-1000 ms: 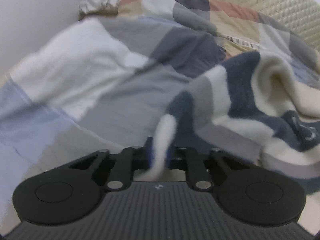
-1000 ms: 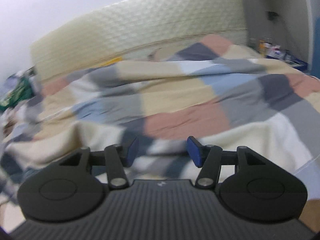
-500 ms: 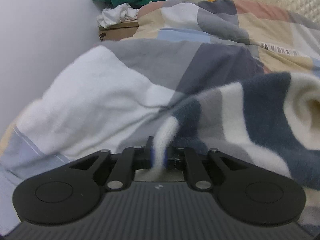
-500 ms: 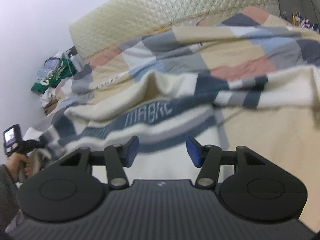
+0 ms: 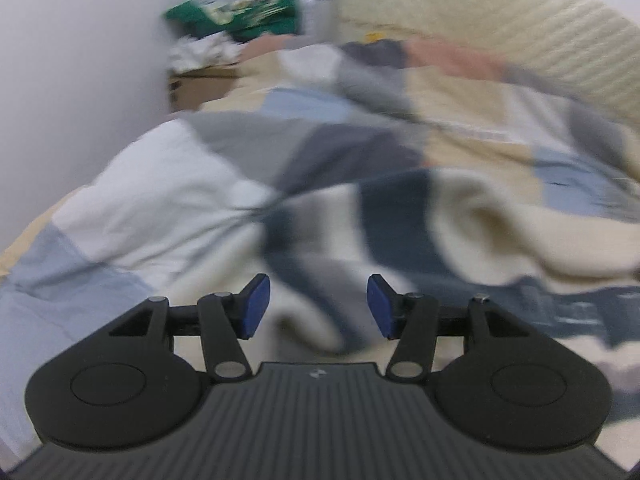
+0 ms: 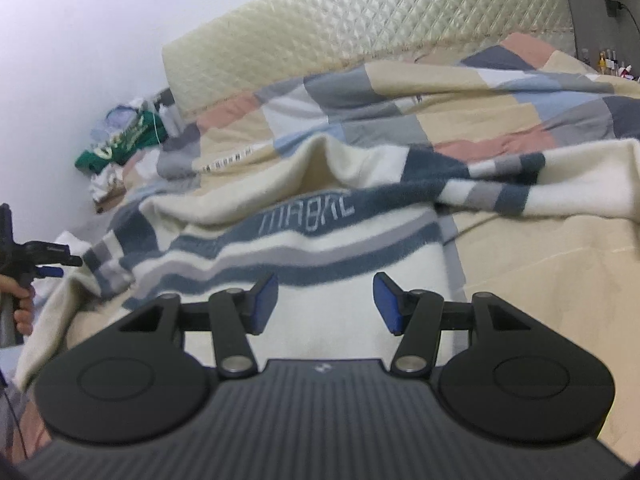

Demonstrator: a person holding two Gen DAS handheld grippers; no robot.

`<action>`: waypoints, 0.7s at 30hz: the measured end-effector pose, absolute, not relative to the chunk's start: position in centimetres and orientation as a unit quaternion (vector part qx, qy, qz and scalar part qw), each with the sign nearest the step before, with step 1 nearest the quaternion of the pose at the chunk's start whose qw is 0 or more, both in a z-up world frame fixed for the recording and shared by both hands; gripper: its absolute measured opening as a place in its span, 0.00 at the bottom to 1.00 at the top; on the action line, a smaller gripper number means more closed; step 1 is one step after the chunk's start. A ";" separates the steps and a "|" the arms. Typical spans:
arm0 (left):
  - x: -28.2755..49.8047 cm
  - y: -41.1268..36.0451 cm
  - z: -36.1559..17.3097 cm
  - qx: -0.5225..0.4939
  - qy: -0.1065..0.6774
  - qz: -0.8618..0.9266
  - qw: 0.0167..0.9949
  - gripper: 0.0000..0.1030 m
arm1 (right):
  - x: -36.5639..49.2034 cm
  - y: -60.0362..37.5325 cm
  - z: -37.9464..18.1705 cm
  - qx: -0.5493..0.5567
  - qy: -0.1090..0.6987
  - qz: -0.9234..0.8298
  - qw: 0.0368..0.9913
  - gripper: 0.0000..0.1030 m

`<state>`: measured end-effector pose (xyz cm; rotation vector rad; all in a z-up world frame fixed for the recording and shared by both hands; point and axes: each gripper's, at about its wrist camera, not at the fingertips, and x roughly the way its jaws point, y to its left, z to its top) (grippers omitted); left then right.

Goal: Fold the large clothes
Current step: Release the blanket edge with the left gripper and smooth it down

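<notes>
A cream garment with navy and grey stripes and pale lettering (image 6: 340,236) lies crumpled on the bed. In the blurred left wrist view it (image 5: 400,232) lies just ahead of my left gripper (image 5: 316,306), which is open and empty, its blue pads (image 5: 256,304) apart above a fold. My right gripper (image 6: 326,304) is open and empty over the garment's near cream part. The left gripper also shows at the far left of the right wrist view (image 6: 48,264), beside the garment's striped end.
A patchwork duvet (image 6: 460,120) covers the bed under the garment. A quilted cream headboard (image 6: 360,16) stands behind. A cardboard box (image 5: 200,88) with a green and white clothes pile (image 6: 120,148) sits by the wall at the left.
My left gripper has opened and let go of the garment's striped end, which now lies on the bed. The right gripper stays open and has edged closer over the garment.
</notes>
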<state>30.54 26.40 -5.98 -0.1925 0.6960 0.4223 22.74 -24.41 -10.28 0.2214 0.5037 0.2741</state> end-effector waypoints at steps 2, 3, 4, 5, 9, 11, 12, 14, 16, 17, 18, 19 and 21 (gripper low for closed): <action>31.4 23.7 -5.5 -0.089 0.340 0.176 0.920 0.58 | 22.8 -24.7 -10.2 0.116 0.240 0.139 0.954 0.54; 31.9 22.1 -5.5 -0.087 0.342 0.159 0.922 0.58 | 23.0 -24.8 -10.3 0.116 0.238 0.138 0.955 0.54; 32.6 20.4 -5.6 -0.087 0.343 0.140 0.925 0.58 | 23.2 -24.8 -10.3 0.114 0.237 0.135 0.955 0.54; 33.2 19.0 -5.7 -0.090 0.345 0.124 0.926 0.58 | 23.5 -24.9 -10.4 0.114 0.237 0.133 0.956 0.54; 37.4 13.4 -7.5 -0.117 0.375 0.066 0.917 0.58 | 24.7 -25.4 -10.7 0.113 0.228 0.123 0.959 0.54; 39.8 10.9 -8.7 -0.103 0.389 0.051 0.914 0.56 | 25.4 -25.6 -10.9 0.112 0.227 0.116 0.960 0.63; 41.0 9.6 -9.3 -0.091 0.396 0.048 0.913 0.56 | 25.6 -25.8 -11.1 0.113 0.227 0.115 0.961 0.64; 43.3 8.1 -10.8 -0.075 0.409 0.058 0.908 0.52 | 26.1 -26.1 -11.5 0.118 0.231 0.117 0.959 0.64; 45.8 8.1 -11.9 -0.070 0.418 0.073 0.903 0.46 | 26.7 -26.5 -12.0 0.133 0.239 0.119 0.955 0.64; 47.0 8.2 -12.3 -0.064 0.418 0.083 0.902 0.46 | 27.0 -26.7 -12.3 0.139 0.242 0.118 0.953 0.64; 48.1 8.3 -12.7 -0.057 0.417 0.096 0.902 0.45 | 27.2 -26.8 -12.5 0.144 0.245 0.117 0.951 0.64; 49.1 8.6 -12.8 -0.056 0.413 0.103 0.903 0.45 | 27.5 -26.9 -12.7 0.150 0.249 0.116 0.950 0.64; 51.2 9.4 -12.5 -0.058 0.402 0.110 0.907 0.45 | 28.0 -27.1 -13.1 0.163 0.255 0.112 0.946 0.64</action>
